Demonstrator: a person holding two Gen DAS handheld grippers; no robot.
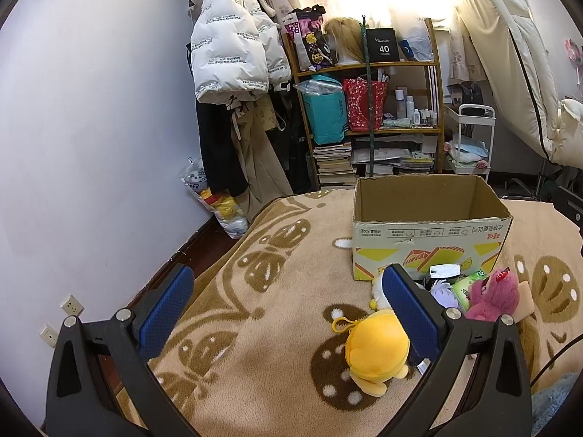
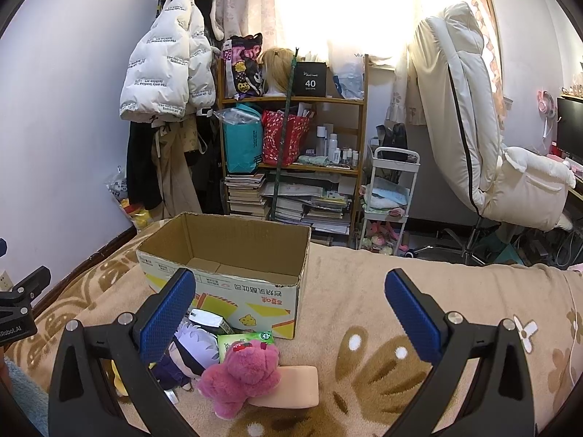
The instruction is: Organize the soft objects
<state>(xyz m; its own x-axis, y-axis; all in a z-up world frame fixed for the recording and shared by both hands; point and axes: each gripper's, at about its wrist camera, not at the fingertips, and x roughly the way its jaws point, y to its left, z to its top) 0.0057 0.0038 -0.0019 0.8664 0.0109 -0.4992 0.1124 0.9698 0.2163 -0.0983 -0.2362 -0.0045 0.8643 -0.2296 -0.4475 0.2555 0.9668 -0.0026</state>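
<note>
An open, empty cardboard box (image 1: 430, 233) stands on the beige patterned blanket (image 1: 277, 327); it also shows in the right wrist view (image 2: 226, 258). In front of it lie a yellow plush (image 1: 375, 353), a pink plush bear (image 1: 493, 296) (image 2: 244, 371), a white-haired doll (image 2: 191, 349), a green tissue pack (image 2: 244, 340) and a peach sponge block (image 2: 291, 386). My left gripper (image 1: 288, 302) is open and empty, its right finger over the yellow plush. My right gripper (image 2: 288, 306) is open and empty above the pile's right side.
A cluttered wooden shelf (image 1: 368, 116) and hanging coats (image 1: 233, 58) stand behind the bed. A white chair (image 2: 484, 138) and a small white cart (image 2: 390, 196) are at the right. The left gripper's body (image 2: 18, 309) shows at the right wrist view's left edge.
</note>
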